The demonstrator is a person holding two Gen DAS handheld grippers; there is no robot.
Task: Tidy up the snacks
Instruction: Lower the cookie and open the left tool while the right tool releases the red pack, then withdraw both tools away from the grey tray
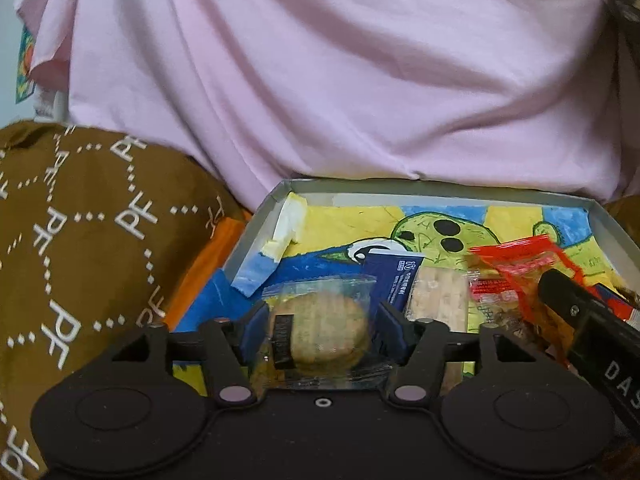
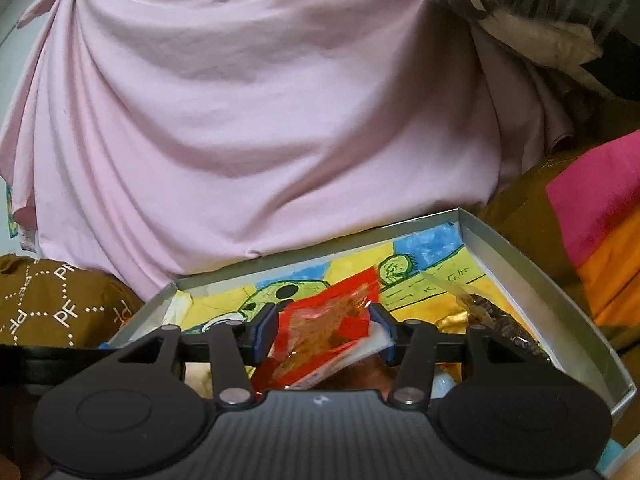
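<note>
A shallow grey box lined with a colourful drawing holds the snacks; it also shows in the right wrist view. My left gripper is shut on a round cookie in a clear wrapper, low over the box's near left part. My right gripper is shut on a red transparent snack packet; that packet and the right gripper's finger show at the right of the left wrist view. A cracker pack with a dark blue end lies between the two.
Pink cloth fills the space behind the box. Brown patterned fabric lies to the left, with orange beside the box. A gold and dark wrapped snack lies in the box's right part. Pink and orange fabric is at right.
</note>
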